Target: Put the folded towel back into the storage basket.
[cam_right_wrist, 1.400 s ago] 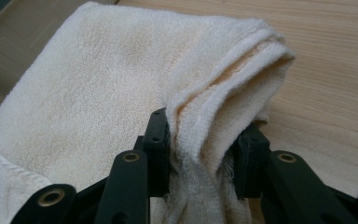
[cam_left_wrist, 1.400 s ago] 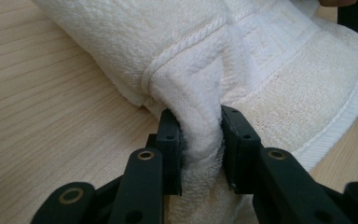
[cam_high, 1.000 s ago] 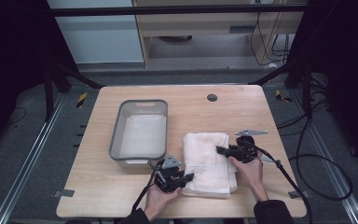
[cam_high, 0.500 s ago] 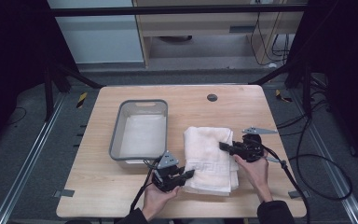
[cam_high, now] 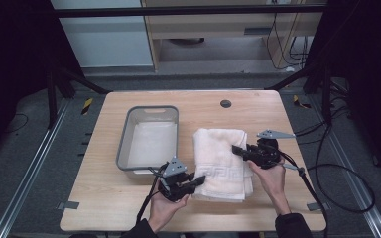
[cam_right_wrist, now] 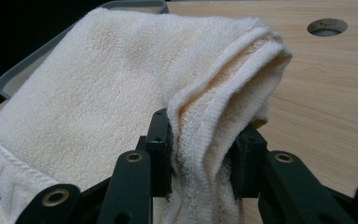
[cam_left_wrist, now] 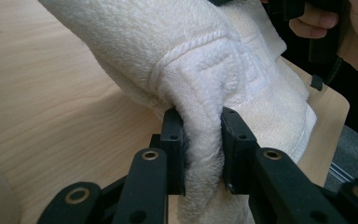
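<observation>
A folded white towel [cam_high: 222, 161] lies on the wooden table [cam_high: 203, 106], right of a grey tray. My left gripper [cam_high: 200, 180] is shut on the towel's near left edge; in the left gripper view the towel [cam_left_wrist: 214, 79] bunches between the black jaws of the left gripper [cam_left_wrist: 201, 149]. My right gripper [cam_high: 237, 148] is shut on the towel's right edge; the right gripper view shows thick folds of the towel [cam_right_wrist: 135, 79] pinched by the right gripper [cam_right_wrist: 204, 156]. The gripped edges rise slightly off the table.
An empty grey tray [cam_high: 121, 146] stands left of the towel, its rim [cam_right_wrist: 37, 58] visible in the right gripper view. A round hole [cam_high: 225, 103] sits in the table near the far edge. Cables [cam_high: 327, 168] trail off the table's right side.
Both grippers have lifted a little with the towel's edges still held; the right gripper has shifted slightly to the right. The towel's sides are raised more than before.
</observation>
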Action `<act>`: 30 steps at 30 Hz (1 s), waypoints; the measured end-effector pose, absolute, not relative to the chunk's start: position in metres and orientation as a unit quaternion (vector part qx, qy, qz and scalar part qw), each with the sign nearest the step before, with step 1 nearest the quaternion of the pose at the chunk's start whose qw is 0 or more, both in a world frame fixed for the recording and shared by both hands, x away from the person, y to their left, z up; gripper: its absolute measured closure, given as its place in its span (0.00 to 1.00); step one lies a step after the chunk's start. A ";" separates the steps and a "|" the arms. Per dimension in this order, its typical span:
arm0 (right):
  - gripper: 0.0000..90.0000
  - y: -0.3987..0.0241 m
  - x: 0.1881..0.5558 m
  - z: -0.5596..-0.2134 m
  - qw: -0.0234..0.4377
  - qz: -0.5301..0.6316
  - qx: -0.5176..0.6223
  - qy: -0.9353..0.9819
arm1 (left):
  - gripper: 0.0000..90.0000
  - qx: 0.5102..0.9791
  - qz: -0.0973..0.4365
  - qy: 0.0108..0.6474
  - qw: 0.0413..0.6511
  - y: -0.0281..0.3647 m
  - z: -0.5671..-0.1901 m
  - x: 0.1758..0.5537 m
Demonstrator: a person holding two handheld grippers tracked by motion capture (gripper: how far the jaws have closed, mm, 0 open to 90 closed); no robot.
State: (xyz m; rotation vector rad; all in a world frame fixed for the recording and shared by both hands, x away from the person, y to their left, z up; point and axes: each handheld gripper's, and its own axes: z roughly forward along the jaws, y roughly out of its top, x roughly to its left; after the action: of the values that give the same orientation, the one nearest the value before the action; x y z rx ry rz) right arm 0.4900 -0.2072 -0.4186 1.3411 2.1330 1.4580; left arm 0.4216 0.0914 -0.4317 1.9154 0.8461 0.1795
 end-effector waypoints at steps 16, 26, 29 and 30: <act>0.73 -0.198 0.496 -0.390 0.139 0.512 0.449 0.719 | 0.81 0.782 0.089 0.343 0.513 0.100 -0.408 0.430; 0.73 -0.193 0.499 -0.377 0.150 0.526 0.442 0.711 | 0.81 0.777 0.104 0.338 0.521 0.106 -0.394 0.433; 0.73 -0.191 0.499 -0.376 0.153 0.528 0.439 0.711 | 0.81 0.777 0.108 0.338 0.520 0.108 -0.392 0.433; 0.73 -0.190 0.499 -0.375 0.153 0.528 0.440 0.710 | 0.81 0.776 0.110 0.338 0.520 0.108 -0.391 0.433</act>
State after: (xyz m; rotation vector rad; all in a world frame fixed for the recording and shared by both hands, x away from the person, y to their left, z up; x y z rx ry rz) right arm 0.4994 -0.1897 -0.3749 1.2629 2.0371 1.5144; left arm 0.4332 0.1084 -0.3911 1.8609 0.8108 0.2630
